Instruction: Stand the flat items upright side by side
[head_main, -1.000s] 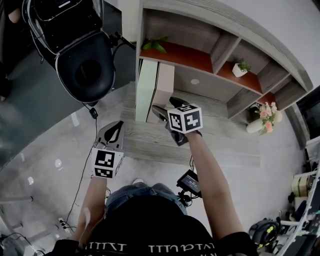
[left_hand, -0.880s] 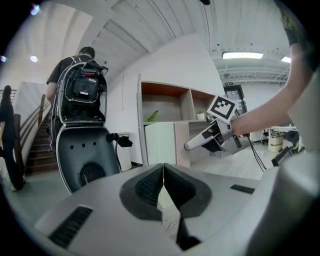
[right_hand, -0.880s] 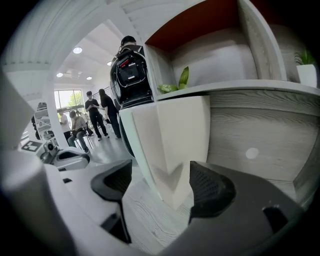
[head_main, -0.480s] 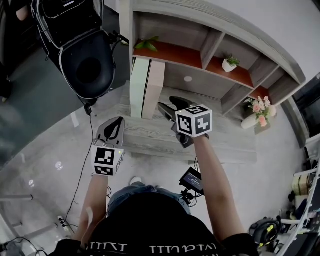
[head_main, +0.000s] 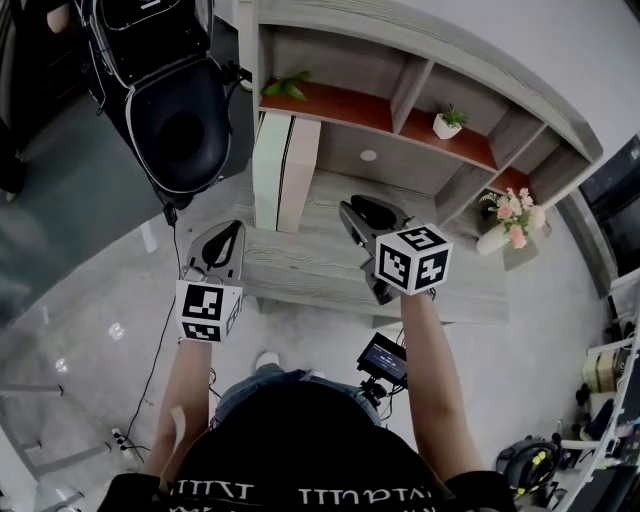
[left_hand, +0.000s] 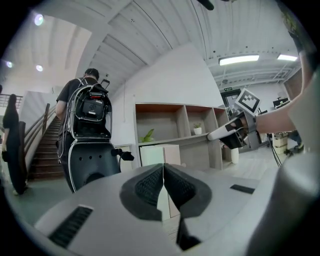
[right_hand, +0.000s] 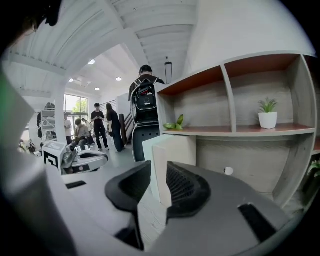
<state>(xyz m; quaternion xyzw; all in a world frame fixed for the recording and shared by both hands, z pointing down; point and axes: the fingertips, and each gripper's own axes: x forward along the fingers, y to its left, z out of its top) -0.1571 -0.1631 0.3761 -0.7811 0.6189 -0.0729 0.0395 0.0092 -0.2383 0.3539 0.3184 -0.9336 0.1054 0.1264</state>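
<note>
The two flat items are standing upright side by side at the back left of the tabletop (head_main: 300, 272). The pale green-and-white one (head_main: 268, 172) is sitting on the left and the beige one (head_main: 301, 176) on the right. Their broad faces are pressing together and their narrow edges are facing me. Neither is leaning, and nothing is touching them.

I am holding the right claw (head_main: 362, 208) above the tabletop, to the right of the beige item and clear of it. Its jaws have just been closing and are now standing narrow, with a slim gap left between the pads. Nothing is sitting in that gap. In the right gripper view the beige item is only showing through it from farther back.

I am keeping the left claw (head_main: 228, 238) by the tabletop's front left edge, apart from both items. Its pads are meeting along their whole length and gripping nothing.

Behind the items, a grey wooden shelf unit (head_main: 430, 45) with red-brown boards is rising from the tabletop. Green leaves (head_main: 285, 87) are lying on the board right above the two items. A small potted plant (head_main: 446, 122) is standing in the next compartment to the right. Farther right, a white vase of pink flowers (head_main: 508, 222) is standing at the tabletop's end.

To the left of the tabletop, a large black shell with a white rim (head_main: 180, 125) is standing on the floor. In the left gripper view, a person wearing a backpack (left_hand: 91, 107) is standing behind it.
</note>
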